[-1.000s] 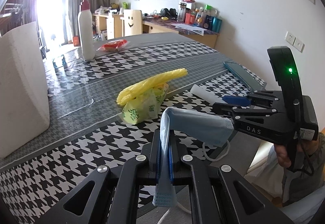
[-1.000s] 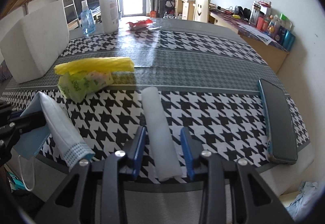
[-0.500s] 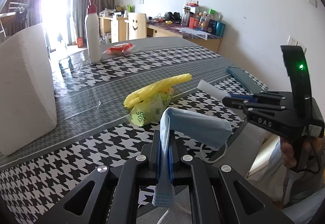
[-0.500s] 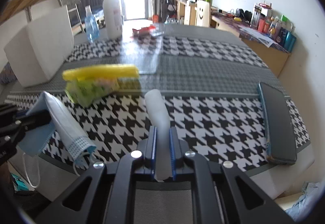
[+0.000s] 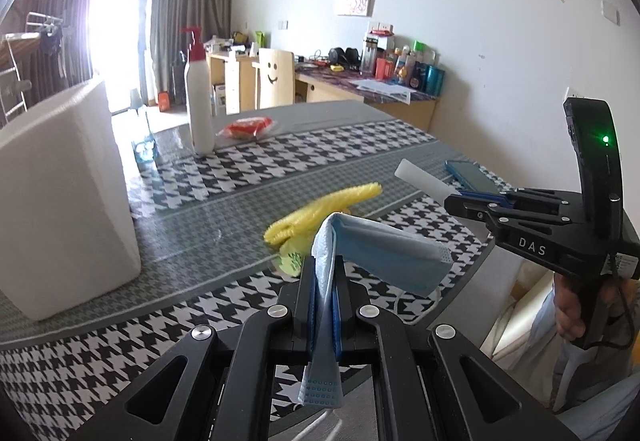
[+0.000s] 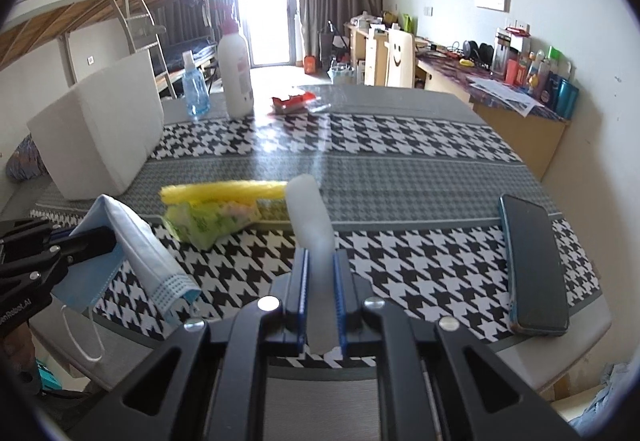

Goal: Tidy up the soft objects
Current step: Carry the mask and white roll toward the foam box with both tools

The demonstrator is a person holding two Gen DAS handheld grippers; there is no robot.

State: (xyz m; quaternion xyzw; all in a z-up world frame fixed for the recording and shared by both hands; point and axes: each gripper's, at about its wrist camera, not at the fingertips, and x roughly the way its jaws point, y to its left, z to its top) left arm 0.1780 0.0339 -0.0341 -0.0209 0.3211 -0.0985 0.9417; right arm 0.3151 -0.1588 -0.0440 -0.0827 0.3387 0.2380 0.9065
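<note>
My left gripper [image 5: 325, 273] is shut on a folded blue face mask [image 5: 380, 253], held above the near table edge; the mask also shows in the right wrist view [image 6: 140, 245]. My right gripper [image 6: 320, 261] is shut on a white foam stick [image 6: 310, 213], lifted off the table; the stick also shows in the left wrist view [image 5: 420, 179]. A yellow foam roll [image 6: 224, 191] lies on a green tissue pack [image 6: 208, 221] on the houndstooth table [image 6: 400, 161], ahead of both grippers.
A big white foam block [image 6: 96, 129] stands at the left. A white pump bottle [image 6: 236, 73], a small blue spray bottle [image 6: 195, 89] and a red packet [image 6: 292, 101] sit at the far side. A phone [image 6: 532, 261] lies at the right edge.
My right gripper closed on the white foam stick and raised it off the table. My left gripper kept hold of the mask and rose slightly.
</note>
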